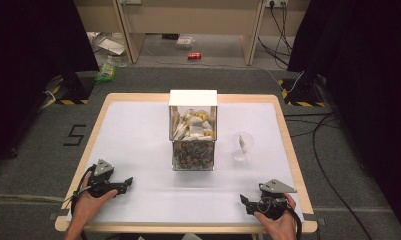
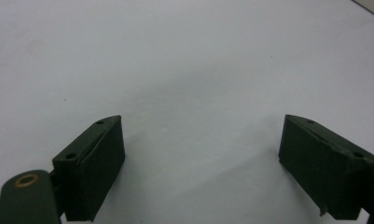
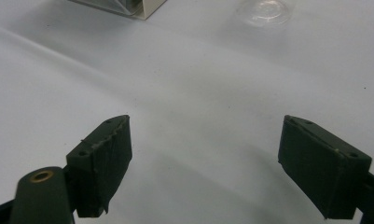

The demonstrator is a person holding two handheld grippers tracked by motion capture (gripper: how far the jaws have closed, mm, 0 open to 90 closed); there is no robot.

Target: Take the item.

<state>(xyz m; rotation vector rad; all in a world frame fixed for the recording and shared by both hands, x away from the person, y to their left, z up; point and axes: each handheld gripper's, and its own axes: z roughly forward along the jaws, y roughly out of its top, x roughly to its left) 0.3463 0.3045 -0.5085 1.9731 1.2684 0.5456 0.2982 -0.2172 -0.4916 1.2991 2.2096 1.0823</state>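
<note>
Over the white table, left gripper spread wide, empty, right gripper likewise.

the clear box holds packets too small to identify; the glass cup is cut off at the top edge.

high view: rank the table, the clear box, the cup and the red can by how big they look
1. table
2. clear box
3. cup
4. red can, though it lies farther off on the floor, so its true size against the cup is unsure.
</note>
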